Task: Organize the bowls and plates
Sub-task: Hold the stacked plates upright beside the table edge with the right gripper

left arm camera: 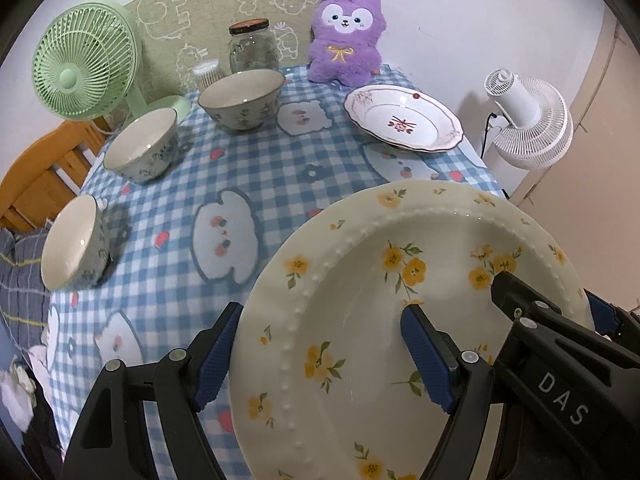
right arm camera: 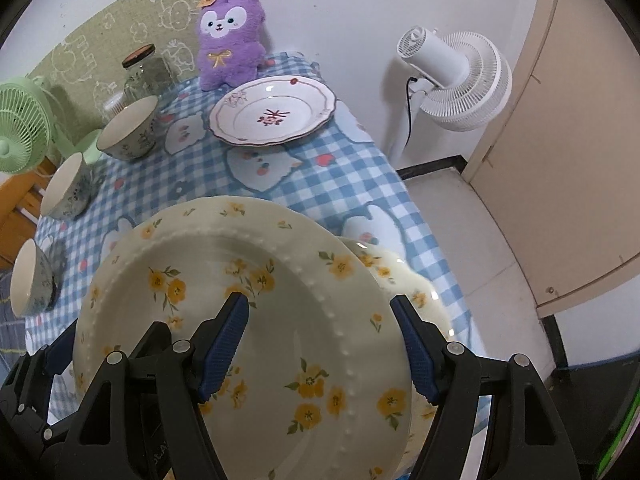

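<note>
A cream plate with yellow flowers (left arm camera: 400, 320) is being gripped at opposite rims by two hand-held grippers. The left hand-held gripper (left arm camera: 316, 356) is clamped over the plate's left rim; the right hand-held gripper (right arm camera: 324, 344) is clamped over its right rim. A second flowered plate (right arm camera: 404, 276) is lying just beneath, at the right.

Beyond the hand-held grippers, a white plate with a scalloped rim (left arm camera: 404, 118) is sitting ahead to the right. Three bowls are standing ahead to the left: the nearest bowl (left arm camera: 74, 242), a middle bowl (left arm camera: 142, 144) and a far bowl (left arm camera: 242, 98).

The bench (left arm camera: 256, 168) is being covered by a blue checked cloth. A purple plush toy (left arm camera: 346, 36), a glass jar (left arm camera: 254, 46) and a green fan (left arm camera: 86, 62) are standing at the far edge. A white fan (right arm camera: 456, 80) is standing on the floor against the wall.
</note>
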`<move>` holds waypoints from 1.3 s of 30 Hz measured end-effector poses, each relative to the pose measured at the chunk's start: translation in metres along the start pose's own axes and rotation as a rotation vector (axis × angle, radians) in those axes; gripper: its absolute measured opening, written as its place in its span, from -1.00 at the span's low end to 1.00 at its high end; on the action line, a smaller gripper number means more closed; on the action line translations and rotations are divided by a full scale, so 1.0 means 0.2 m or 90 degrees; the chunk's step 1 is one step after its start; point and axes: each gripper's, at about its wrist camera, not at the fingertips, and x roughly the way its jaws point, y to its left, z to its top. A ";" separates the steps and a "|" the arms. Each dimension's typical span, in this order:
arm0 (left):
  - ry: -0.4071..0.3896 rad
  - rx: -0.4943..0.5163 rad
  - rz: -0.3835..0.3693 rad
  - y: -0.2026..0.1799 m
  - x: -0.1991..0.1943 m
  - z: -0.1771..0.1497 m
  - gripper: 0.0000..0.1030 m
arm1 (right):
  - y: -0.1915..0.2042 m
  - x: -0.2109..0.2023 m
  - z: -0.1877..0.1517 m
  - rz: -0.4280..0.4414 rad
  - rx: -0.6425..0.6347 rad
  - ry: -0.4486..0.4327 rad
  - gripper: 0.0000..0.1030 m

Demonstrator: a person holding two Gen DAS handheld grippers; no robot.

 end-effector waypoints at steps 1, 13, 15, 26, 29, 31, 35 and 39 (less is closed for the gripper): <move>0.002 -0.004 0.001 -0.02 0.00 -0.01 0.56 | -0.03 0.01 0.00 0.004 -0.004 0.004 0.46; 0.027 -0.066 0.034 -0.22 0.07 -0.09 0.55 | -0.19 0.12 0.00 0.022 -0.061 0.031 0.46; 0.029 -0.071 0.037 -0.25 0.08 -0.10 0.55 | -0.21 0.14 -0.01 0.023 -0.066 0.035 0.46; 0.047 -0.094 0.052 -0.32 0.14 -0.16 0.54 | -0.27 0.21 -0.04 0.029 -0.085 0.054 0.46; 0.052 -0.099 0.055 -0.32 0.15 -0.17 0.54 | -0.28 0.23 -0.04 0.029 -0.087 0.056 0.46; 0.053 -0.101 0.055 -0.33 0.16 -0.18 0.54 | -0.28 0.24 -0.05 0.029 -0.086 0.059 0.46; 0.056 -0.099 0.059 -0.34 0.18 -0.18 0.54 | -0.28 0.26 -0.06 0.032 -0.087 0.061 0.46; 0.060 -0.103 0.059 -0.33 0.20 -0.19 0.54 | -0.27 0.27 -0.06 0.024 -0.094 0.052 0.46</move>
